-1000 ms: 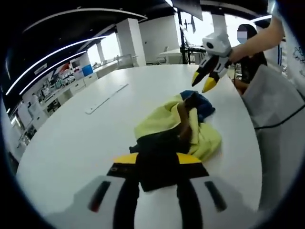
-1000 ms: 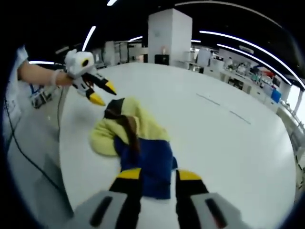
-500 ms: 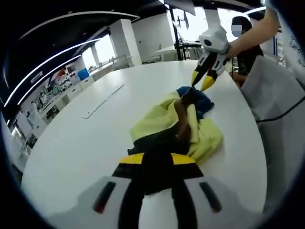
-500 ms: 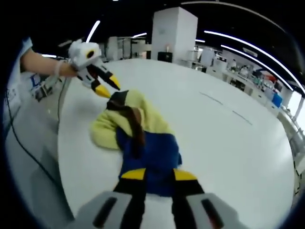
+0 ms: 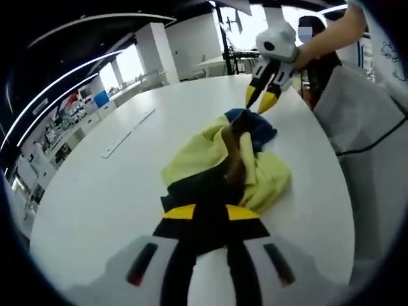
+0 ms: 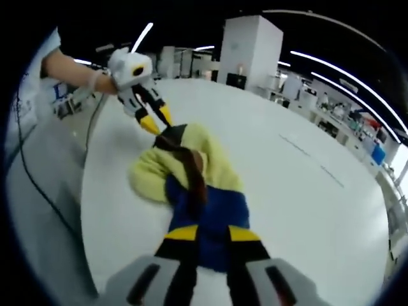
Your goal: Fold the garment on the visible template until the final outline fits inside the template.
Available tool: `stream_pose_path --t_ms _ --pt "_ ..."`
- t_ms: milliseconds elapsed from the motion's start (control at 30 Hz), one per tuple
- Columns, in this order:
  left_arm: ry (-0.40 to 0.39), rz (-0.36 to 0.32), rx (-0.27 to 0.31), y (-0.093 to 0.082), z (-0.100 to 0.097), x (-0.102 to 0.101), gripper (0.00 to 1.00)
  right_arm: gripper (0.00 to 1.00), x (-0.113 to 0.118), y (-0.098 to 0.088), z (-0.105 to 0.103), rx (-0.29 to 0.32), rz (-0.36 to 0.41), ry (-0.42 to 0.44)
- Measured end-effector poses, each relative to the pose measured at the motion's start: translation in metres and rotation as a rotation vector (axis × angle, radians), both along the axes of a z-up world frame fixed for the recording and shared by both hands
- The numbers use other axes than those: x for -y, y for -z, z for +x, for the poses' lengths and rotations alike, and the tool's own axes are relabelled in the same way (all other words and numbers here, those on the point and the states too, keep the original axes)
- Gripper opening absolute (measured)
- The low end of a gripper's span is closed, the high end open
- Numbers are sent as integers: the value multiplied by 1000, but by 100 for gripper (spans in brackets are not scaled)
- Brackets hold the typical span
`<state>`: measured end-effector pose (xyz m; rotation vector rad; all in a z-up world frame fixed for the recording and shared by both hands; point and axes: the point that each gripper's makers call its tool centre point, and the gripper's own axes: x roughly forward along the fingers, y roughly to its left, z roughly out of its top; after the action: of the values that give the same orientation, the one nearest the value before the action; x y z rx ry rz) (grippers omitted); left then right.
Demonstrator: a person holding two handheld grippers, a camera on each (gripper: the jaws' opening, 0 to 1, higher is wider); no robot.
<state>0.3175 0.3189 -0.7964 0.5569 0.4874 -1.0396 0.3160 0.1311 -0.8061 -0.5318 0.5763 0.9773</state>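
Currently, in the left gripper view, the left gripper (image 5: 207, 220) at bottom centre pinches the dark end of the garment (image 5: 220, 162), which lies crumpled mid-frame on the white table (image 5: 95, 185). The right gripper (image 5: 262, 101) reaches its blue end at upper right.

In the right gripper view, the right gripper (image 6: 205, 239) at bottom centre is pinching the blue end; the left gripper's tips sit at the garment's far end, upper left. No template outline can be made out.

Judged step: gripping both ends. Next move: spread the garment flat before folding.
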Motion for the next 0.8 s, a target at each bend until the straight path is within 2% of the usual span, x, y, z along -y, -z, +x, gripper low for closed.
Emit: stream_pose_path --t_ms 167,233,467,800 --pt "3 6 -13 4 -1 -1 13 11 0 15 1 22 -92 -52" --pt "8 13 -17 5 0 -2 14 8 5 18 4 51 -138 -66" --pt "18 28 -13 5 0 -4 12 0 2 15 12 60 -115 -35" --pt "13 35 -13 8 2 -5 6 0 6 11 14 28 -55 19"
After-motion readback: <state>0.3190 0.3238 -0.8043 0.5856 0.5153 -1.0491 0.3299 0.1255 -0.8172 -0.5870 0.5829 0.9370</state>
